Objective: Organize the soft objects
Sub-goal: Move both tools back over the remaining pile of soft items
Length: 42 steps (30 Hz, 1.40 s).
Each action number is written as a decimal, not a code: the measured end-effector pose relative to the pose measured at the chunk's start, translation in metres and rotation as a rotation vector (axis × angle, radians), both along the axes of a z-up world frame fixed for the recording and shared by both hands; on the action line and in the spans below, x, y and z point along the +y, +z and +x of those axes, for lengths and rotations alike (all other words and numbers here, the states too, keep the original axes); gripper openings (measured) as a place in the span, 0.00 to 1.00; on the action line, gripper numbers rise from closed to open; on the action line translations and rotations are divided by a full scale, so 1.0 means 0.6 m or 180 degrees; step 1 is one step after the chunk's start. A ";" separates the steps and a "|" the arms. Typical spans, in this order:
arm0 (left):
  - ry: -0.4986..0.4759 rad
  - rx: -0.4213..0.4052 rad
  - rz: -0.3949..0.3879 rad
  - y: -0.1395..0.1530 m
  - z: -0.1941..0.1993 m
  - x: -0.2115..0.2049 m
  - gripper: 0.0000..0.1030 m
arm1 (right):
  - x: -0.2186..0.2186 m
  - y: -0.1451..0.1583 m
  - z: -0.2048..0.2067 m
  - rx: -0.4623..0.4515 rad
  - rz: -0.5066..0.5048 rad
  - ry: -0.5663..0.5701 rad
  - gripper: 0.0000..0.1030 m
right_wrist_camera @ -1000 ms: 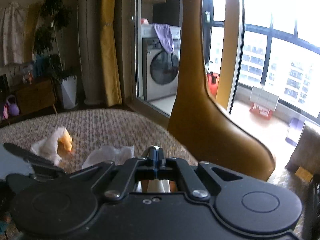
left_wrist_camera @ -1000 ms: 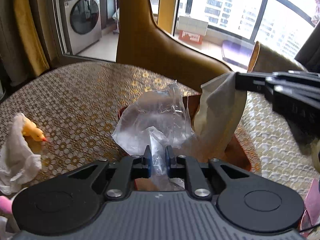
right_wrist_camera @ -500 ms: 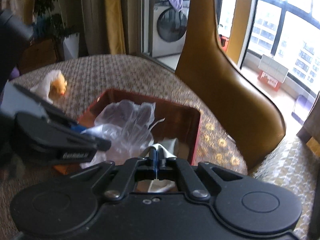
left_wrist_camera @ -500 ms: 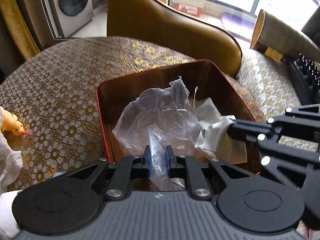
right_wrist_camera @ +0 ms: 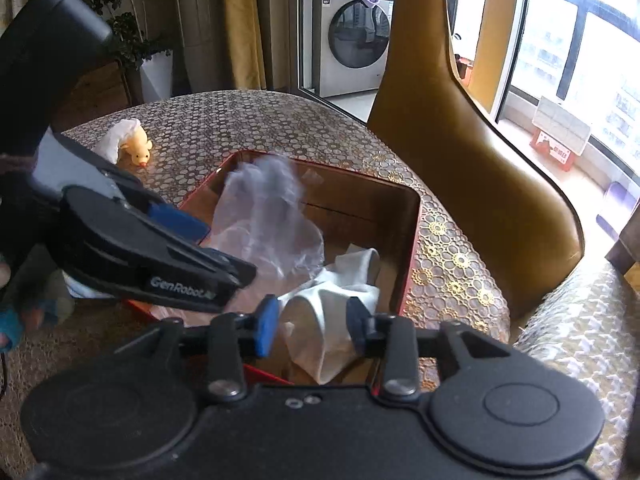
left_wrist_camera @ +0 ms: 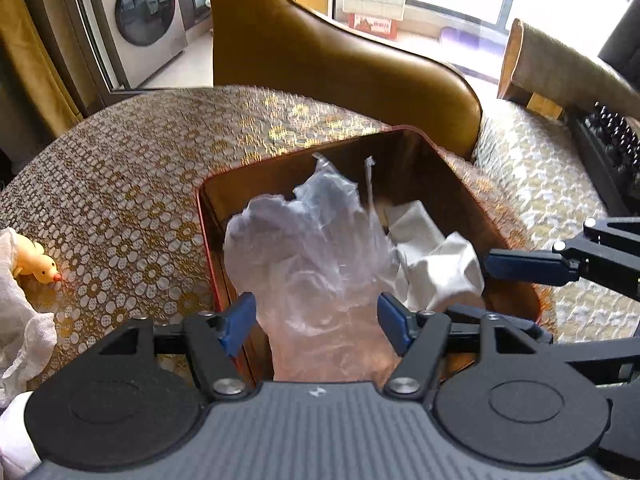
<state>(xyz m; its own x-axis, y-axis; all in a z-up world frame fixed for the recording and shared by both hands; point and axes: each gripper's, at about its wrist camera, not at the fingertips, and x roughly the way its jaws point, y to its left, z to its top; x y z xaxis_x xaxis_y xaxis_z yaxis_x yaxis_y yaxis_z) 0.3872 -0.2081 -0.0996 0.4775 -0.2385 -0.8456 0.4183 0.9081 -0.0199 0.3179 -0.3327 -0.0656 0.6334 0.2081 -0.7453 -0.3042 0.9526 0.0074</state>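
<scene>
Opening over the brown box (left_wrist_camera: 452, 168), your left gripper (left_wrist_camera: 318, 322) spreads its fingers clear of the crumpled clear plastic bag (left_wrist_camera: 312, 240) lying in the box between them. Your right gripper (right_wrist_camera: 312, 320) is opening too, the white cloth (right_wrist_camera: 340, 300) loose between its fingers inside the same box. A yellow duck toy (left_wrist_camera: 38, 266) sits apart on the desk (left_wrist_camera: 132, 184).

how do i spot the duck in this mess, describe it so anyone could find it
Start at the brown box in the middle of the gold patterned table. Look to its left in the left wrist view, near the table edge: the duck lies against a crumpled white cloth. It is the only yellow thing, with a red beak.
</scene>
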 end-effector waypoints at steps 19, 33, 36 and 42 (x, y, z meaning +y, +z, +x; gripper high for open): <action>0.0123 -0.0475 -0.0380 0.143 -0.136 0.091 0.65 | 0.006 0.118 -0.092 -0.0418 0.0300 0.0042 0.64; 0.0253 -0.0825 -0.0585 0.233 -0.266 0.225 0.84 | 0.072 0.195 -0.173 -0.0706 0.0626 0.0167 0.86; 0.0278 -0.0873 -0.0622 0.243 -0.290 0.259 0.84 | 0.091 0.203 -0.186 -0.0752 0.0694 0.0229 0.89; 0.0356 -0.0971 -0.0661 0.240 -0.335 0.326 0.90 | 0.135 0.206 -0.204 -0.0754 0.0777 0.0351 0.94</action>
